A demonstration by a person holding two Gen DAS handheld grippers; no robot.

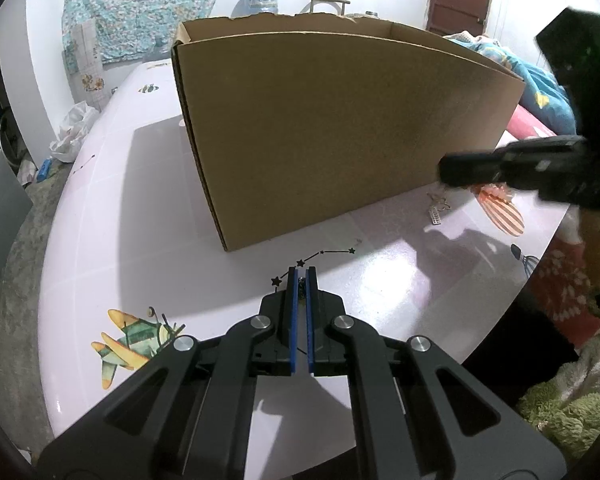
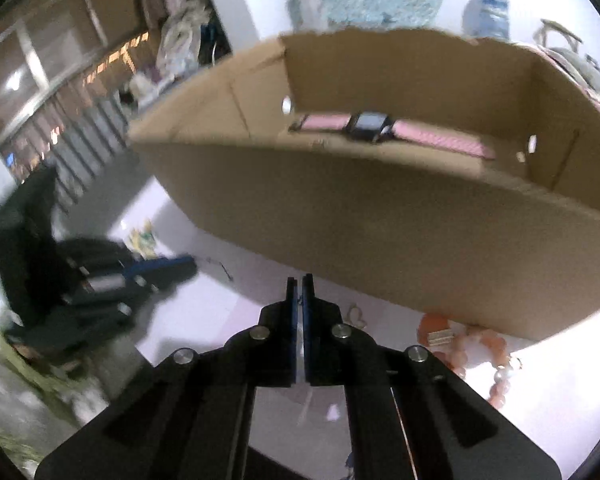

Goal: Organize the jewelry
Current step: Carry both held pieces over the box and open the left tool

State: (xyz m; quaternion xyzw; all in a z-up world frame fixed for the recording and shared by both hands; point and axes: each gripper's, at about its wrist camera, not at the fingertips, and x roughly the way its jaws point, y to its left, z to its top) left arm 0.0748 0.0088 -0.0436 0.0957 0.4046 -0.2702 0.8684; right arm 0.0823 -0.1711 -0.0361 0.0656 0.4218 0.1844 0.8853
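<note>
My left gripper (image 1: 300, 276) hovers low over the pink table, in front of the near corner of a big open cardboard box (image 1: 340, 128). Its blue pads are shut on a small dark beaded piece (image 1: 300, 290). My right gripper (image 2: 300, 280) is shut, with nothing clearly between its pads, and points at the box's (image 2: 380, 240) long side. A pink-strapped watch (image 2: 370, 124) lies inside the box. To the right of the right gripper lie an orange bead bracelet (image 2: 476, 344), a gold heart-shaped piece (image 2: 356, 316) and a small tag (image 2: 440, 336). The left wrist view shows the right gripper (image 1: 446, 170), blurred, just above that gold piece (image 1: 440, 200).
The pink table (image 1: 140, 220) carries printed planes and star lines. Its rounded edge (image 1: 540, 264) runs close on the right, with a red patterned sleeve (image 1: 560, 292) and green fuzzy cloth beyond. The left gripper (image 2: 190, 266) appears blurred at the left of the right wrist view. Room clutter lies behind.
</note>
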